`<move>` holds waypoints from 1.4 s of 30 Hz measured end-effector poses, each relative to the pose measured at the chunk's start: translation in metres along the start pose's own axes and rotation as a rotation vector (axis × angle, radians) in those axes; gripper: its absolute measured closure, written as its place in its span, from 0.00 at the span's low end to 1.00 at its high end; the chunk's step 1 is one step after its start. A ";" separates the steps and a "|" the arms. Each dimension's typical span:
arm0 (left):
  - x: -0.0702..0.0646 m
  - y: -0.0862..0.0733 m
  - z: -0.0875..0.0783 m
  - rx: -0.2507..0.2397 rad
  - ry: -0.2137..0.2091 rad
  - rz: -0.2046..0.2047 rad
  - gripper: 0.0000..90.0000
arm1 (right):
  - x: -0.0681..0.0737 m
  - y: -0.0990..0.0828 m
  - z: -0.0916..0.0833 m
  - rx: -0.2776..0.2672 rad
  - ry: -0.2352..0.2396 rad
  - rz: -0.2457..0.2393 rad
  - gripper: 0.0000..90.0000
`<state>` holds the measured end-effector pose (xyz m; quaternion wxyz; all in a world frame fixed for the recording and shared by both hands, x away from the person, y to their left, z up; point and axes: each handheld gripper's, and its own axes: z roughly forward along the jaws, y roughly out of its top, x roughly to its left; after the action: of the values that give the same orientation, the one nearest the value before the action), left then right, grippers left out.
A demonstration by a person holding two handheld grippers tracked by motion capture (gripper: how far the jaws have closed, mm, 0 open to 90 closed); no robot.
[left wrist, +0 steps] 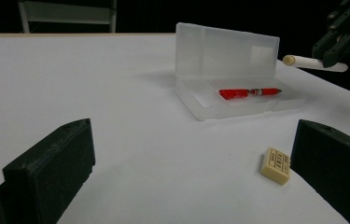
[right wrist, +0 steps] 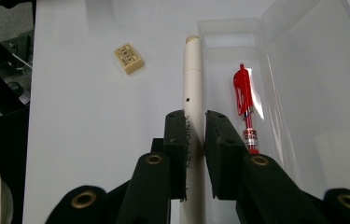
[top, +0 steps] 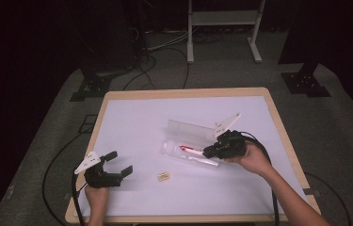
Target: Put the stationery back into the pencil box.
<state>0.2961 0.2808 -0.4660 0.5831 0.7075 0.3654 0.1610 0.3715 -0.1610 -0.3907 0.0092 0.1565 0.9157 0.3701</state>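
Small eraser (right wrist: 129,58) upper left of the right gripper view, clear of the path. Right gripper (right wrist: 195,135) clamped on cream pen (right wrist: 192,88), centre frame, beside open clear case (right wrist: 303,70) holding red pen (right wrist: 243,93); long axis vertical, cap end toward top. Left gripper (top: 116,165) lower left of the high view, jaws apart, empty.

Case (left wrist: 226,56): translucent frosted plastic, smooth, faint sheen; red pen (right wrist: 243,100) inside, glossy plastic. White pen (right wrist: 192,79): matt cream plastic; eraser (left wrist: 276,165): matt, rubbery. Right tongs (right wrist: 194,135): matt black plastic, brass-coloured inserts; surface (top: 136,122): matt white, wood edge.
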 end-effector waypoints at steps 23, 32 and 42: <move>0.001 0.000 -0.001 -0.004 -0.003 -0.002 0.00 | -0.017 0.012 0.040 0.056 0.011 0.028 0.87; 0.001 0.000 -0.001 -0.006 -0.003 -0.003 0.00 | -0.028 0.011 0.056 0.079 0.001 0.043 0.87; 0.001 0.000 -0.001 -0.004 -0.003 -0.002 0.00 | -0.036 0.005 0.067 0.100 0.010 0.080 0.87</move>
<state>0.2961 0.2820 -0.4657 0.5853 0.7062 0.3647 0.1601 0.4166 -0.1227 -0.4396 -0.0180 0.1913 0.9261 0.3246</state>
